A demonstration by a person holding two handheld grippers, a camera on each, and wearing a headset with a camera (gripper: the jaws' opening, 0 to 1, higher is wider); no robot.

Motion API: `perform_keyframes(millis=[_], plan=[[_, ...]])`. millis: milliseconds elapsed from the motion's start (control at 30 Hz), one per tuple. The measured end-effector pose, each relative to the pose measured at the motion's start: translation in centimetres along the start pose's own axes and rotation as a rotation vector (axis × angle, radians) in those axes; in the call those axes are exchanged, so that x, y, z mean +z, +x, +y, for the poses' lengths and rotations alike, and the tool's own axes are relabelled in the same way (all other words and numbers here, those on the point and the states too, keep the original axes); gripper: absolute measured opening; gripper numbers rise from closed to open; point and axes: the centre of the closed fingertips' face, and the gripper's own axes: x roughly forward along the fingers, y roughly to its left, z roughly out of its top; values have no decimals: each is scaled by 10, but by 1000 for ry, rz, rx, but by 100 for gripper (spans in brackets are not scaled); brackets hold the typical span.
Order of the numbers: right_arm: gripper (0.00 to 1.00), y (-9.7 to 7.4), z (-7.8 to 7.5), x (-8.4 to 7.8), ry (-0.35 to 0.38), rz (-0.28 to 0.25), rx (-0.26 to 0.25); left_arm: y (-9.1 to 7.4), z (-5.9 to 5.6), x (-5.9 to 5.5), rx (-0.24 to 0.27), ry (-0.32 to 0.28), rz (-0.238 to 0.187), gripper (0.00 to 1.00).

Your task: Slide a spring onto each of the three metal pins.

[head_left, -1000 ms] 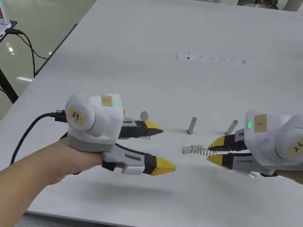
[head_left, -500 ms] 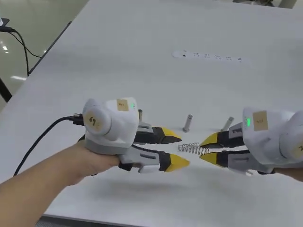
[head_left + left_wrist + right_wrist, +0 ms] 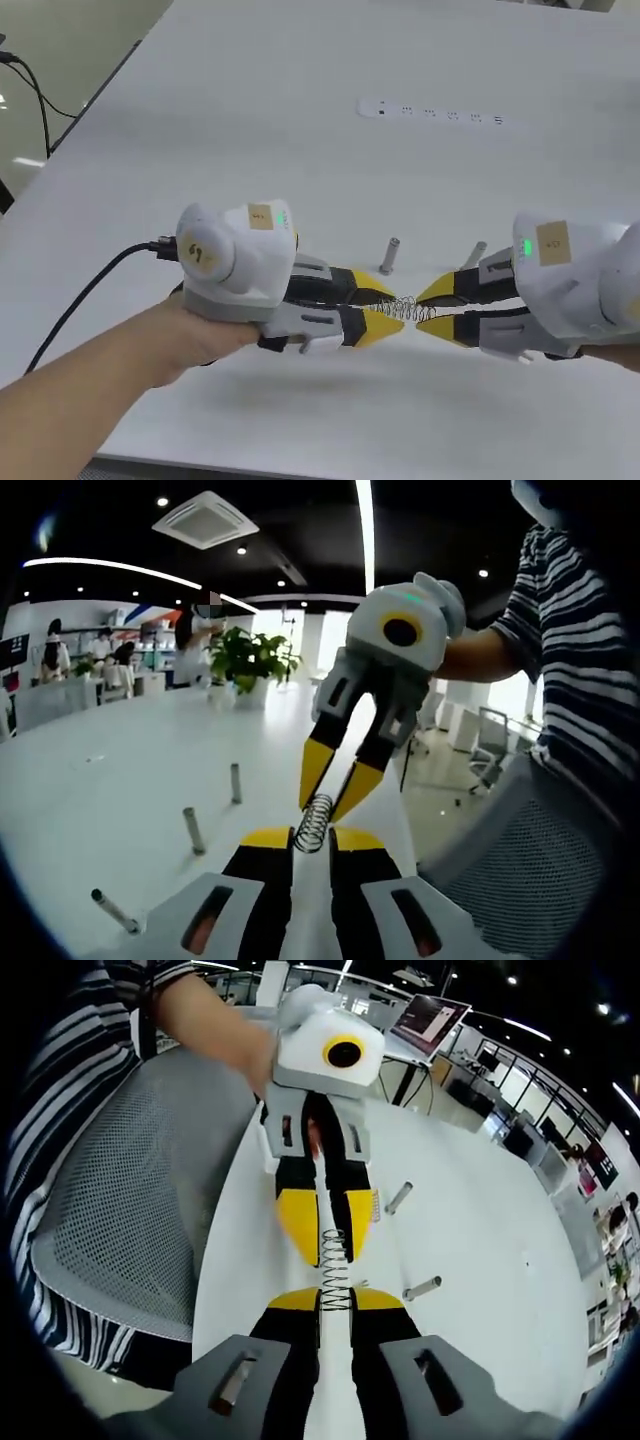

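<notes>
A small wire spring (image 3: pixel 406 309) hangs above the white table (image 3: pixel 300 150), stretched between my two grippers, which meet tip to tip. My left gripper (image 3: pixel 388 309) is shut on its left end and my right gripper (image 3: pixel 426 308) on its right end. In the left gripper view the spring (image 3: pixel 313 823) sits between my own yellow tips (image 3: pixel 313 838), with the right gripper (image 3: pixel 335 798) pinching its far end. In the right gripper view the spring (image 3: pixel 335 1265) runs from my tips (image 3: pixel 335 1300) to the left gripper (image 3: pixel 328 1245). Two upright metal pins (image 3: pixel 390 255) (image 3: pixel 474 254) stand just behind the grippers. Three pins (image 3: pixel 233 783) (image 3: pixel 193 830) (image 3: pixel 115 910) show in the left gripper view.
A white power strip (image 3: pixel 430 112) lies far back on the table. A black cable (image 3: pixel 90 290) trails from the left gripper over the table's left side. A mesh chair (image 3: pixel 110 1210) and a person's striped sleeve (image 3: pixel 570 630) are beside the table's near edge.
My left gripper moved right toward the right gripper and narrowed from wide open onto the free end of the spring. The right gripper kept hold of the spring and lifted it slightly.
</notes>
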Motion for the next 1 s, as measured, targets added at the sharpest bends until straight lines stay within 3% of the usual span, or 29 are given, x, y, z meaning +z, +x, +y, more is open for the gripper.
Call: perform_keyframes(millis=[367,700,1000], plan=[[8,-3,0,-2,3,0,-1,3,-4,4,-17,25,-7,3],[10,-5,3,-1,81,-50,1,3,-9,4,-41,19,0,3],[10,-3,6,-7,86,-45,1,2,-11,5,-55,18,8,3]])
